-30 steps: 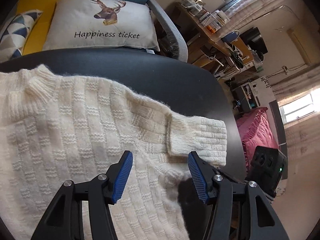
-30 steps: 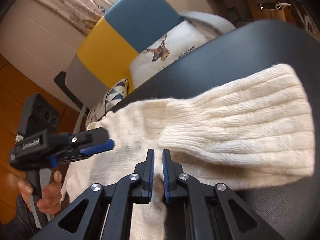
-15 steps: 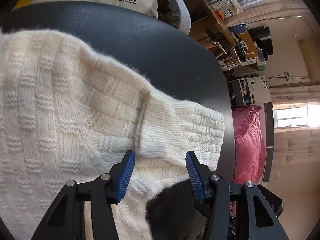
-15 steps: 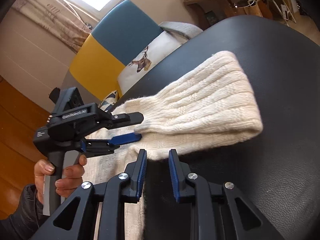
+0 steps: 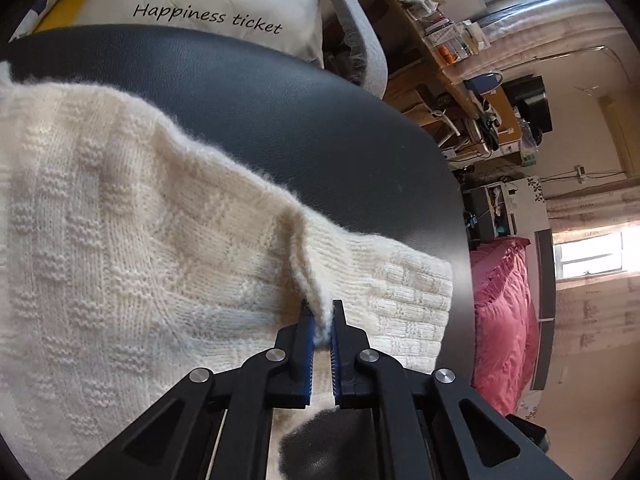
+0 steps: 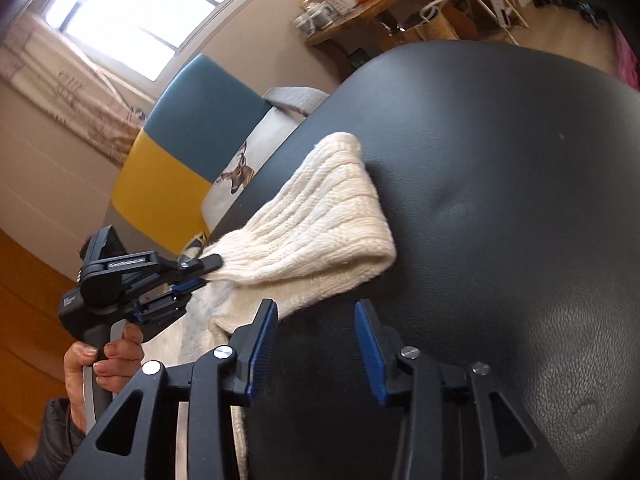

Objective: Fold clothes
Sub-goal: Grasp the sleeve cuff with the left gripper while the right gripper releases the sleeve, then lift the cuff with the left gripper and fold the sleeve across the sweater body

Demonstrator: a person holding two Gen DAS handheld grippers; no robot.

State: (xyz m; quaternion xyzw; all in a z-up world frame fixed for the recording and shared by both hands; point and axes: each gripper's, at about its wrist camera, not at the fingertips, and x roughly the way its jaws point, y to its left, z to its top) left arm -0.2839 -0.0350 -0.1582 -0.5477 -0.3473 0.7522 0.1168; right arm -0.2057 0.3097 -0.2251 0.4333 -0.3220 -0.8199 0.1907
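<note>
Change: since a moment ago the left gripper (image 5: 321, 320) has snapped shut.
Left grip: pinches a ridge of the cream knit sweater (image 5: 140, 248) beside its sleeve.
Right gripper (image 6: 316, 344): opening, empty, over the black table (image 6: 500, 200) near the sweater's sleeve.
Handling: soft, light, stretchy; best held at seams.

A white deer-print cushion (image 5: 208, 0) reading "Happiness ticket" rests on a blue and yellow chair (image 6: 192, 128) behind the black desk (image 5: 312, 120). A cluttered wooden shelf (image 5: 452, 64) stands along the wall, with pink bedding (image 5: 504, 320) under a bright window (image 5: 592, 254).
</note>
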